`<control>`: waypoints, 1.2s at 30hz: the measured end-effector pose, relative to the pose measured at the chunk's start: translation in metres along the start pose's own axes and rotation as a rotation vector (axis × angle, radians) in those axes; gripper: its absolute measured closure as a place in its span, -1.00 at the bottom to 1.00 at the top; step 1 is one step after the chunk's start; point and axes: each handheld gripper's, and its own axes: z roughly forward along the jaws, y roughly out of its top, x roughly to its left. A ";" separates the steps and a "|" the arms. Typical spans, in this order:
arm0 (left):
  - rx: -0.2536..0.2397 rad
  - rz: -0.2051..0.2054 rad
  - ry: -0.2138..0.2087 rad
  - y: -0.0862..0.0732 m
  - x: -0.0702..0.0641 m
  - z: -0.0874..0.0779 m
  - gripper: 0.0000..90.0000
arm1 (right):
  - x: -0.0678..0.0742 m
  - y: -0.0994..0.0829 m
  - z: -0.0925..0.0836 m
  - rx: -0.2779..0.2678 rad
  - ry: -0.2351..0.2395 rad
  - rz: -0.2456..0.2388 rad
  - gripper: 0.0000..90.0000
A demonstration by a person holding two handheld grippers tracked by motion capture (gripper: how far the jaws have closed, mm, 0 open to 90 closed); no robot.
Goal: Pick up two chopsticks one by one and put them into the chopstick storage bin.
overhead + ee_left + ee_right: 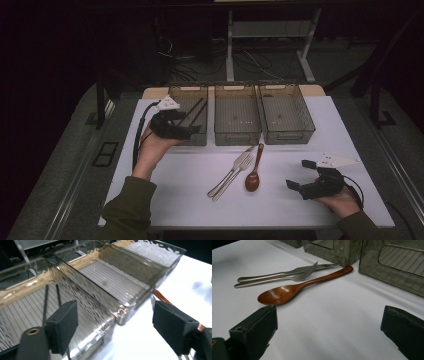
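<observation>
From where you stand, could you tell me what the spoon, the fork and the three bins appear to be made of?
The spoon looks like wood: warm reddish brown, with a soft sheen suggesting varnish. The fork looks like metal, probably stainless steel: silver-grey with bright reflections. The three bins look like smoky translucent plastic: the ribbed floors show through the rippled walls, though tinted acrylic or another clear plastic cannot be told apart.

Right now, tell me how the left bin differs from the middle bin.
The left bin holds two thin black sticks; the middle bin holds nothing. The left gripper hangs, jaws open, at the left bin's front edge; the middle bin has no gripper near it. Both are smoky, see-through, ribbed-floored and set side by side.
</observation>
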 end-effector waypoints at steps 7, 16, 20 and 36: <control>-0.015 -0.009 -0.024 -0.033 -0.019 -0.006 -0.67 | 0.000 0.000 0.001 0.004 0.002 0.001 -0.99; -0.021 -0.012 -0.039 -0.068 -0.037 -0.010 -0.75 | 0.000 0.001 0.000 0.003 0.003 -0.002 -0.99; -0.030 -0.008 -0.049 -0.079 -0.044 -0.013 -0.82 | 0.000 0.001 0.000 0.003 0.004 -0.002 -0.99; -0.017 -0.006 -0.111 -0.117 -0.065 -0.013 -1.00 | 0.001 0.001 0.001 0.012 0.016 -0.005 -0.99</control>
